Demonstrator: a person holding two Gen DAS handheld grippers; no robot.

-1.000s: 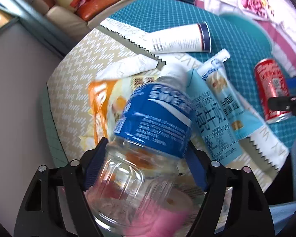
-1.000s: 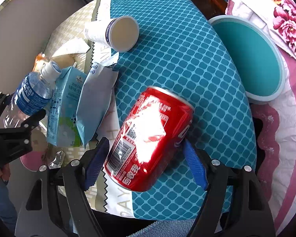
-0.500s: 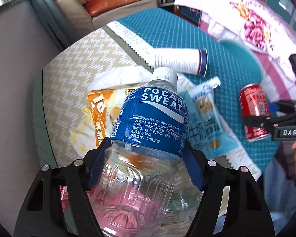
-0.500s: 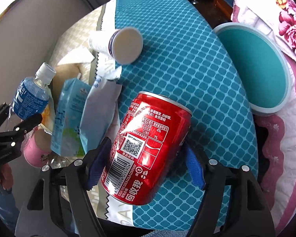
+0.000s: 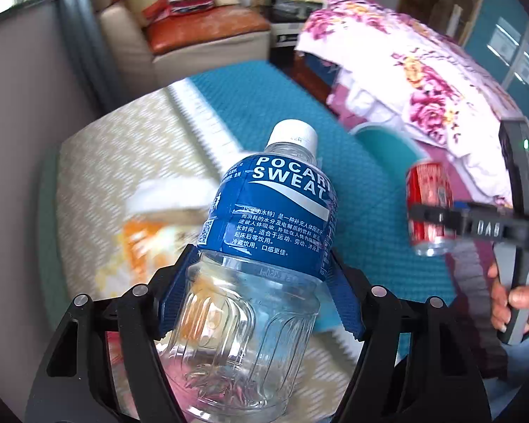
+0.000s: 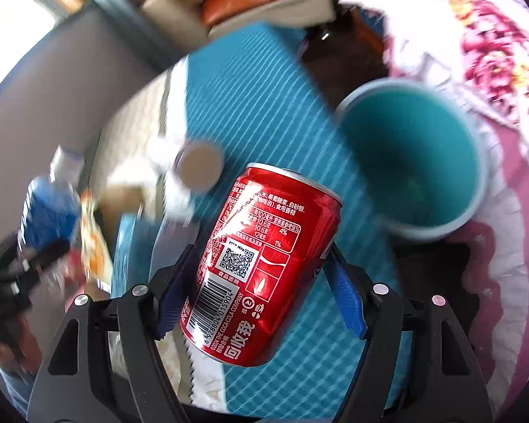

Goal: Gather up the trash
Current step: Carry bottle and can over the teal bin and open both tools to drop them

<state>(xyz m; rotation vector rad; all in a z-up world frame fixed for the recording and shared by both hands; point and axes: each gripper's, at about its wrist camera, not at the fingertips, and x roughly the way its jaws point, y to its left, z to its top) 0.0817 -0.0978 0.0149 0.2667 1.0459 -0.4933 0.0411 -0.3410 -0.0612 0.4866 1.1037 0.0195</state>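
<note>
A clear Pocari Sweat bottle (image 5: 275, 211) with a blue label and white cap is up off the table, gripped at its lower body by my left gripper (image 5: 262, 268), which is shut on it. A red cola can (image 6: 271, 218) hangs tilted in the air, with my right gripper (image 6: 261, 275) shut on its sides. The can (image 5: 428, 204) also shows at the right of the left wrist view, with a person's hand (image 5: 515, 296) on that gripper's handle. A teal bin (image 6: 405, 162) stands open, up and to the right of the can.
On the teal and beige tablecloth (image 5: 282, 105) lie a paper cup (image 6: 199, 165) on its side, an orange snack wrapper (image 5: 141, 236) and a blue carton (image 6: 123, 246), all blurred. A floral quilt (image 5: 423, 81) lies at the right and a sofa (image 5: 201, 28) behind.
Both grippers have risen from the table with their loads. The can has moved toward the teal bin, which now looks nearer. Both views have tilted up toward the room.
</note>
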